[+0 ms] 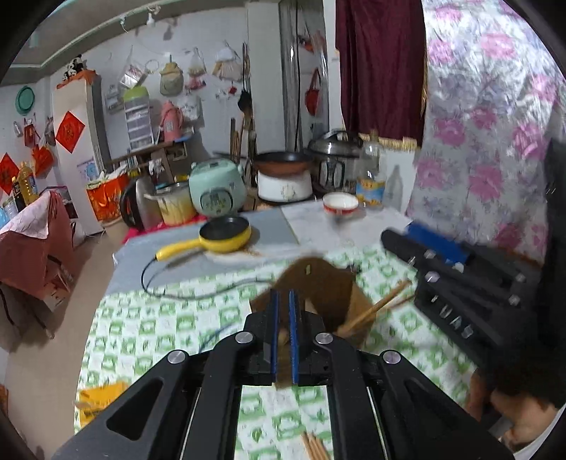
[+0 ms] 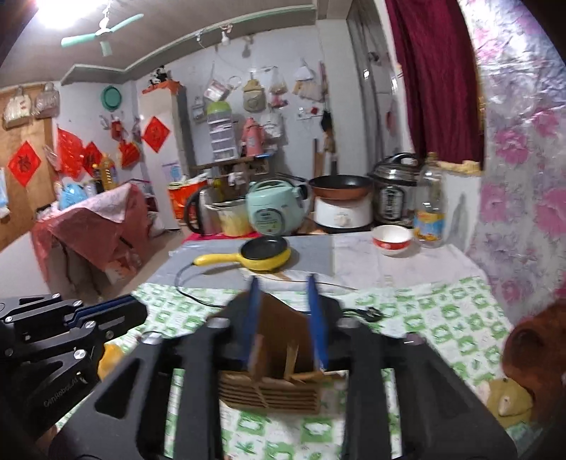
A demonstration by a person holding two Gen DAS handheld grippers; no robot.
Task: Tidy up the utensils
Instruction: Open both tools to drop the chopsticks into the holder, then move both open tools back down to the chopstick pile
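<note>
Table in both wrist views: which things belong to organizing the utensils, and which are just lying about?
Job:
cardboard holder
chopsticks in it
loose chopsticks

Lying about:
yellow pan
power cord
red-and-white bowl
bottle

A yellow electric frying pan (image 2: pixel 266 255) with a black inside sits at the middle of the frame on the grey part of the table (image 2: pixel 460 318). To its right stands a red-and-white bowl (image 2: pixel 392 240), just beside a clear bottle (image 2: pixel 429 208). Behind them stand a mint rice cooker (image 2: pixel 274 207) and a steel pressure cooker (image 2: pixel 394 193). A green ceiling fan (image 2: pixel 102 32) hangs upper left.
</note>
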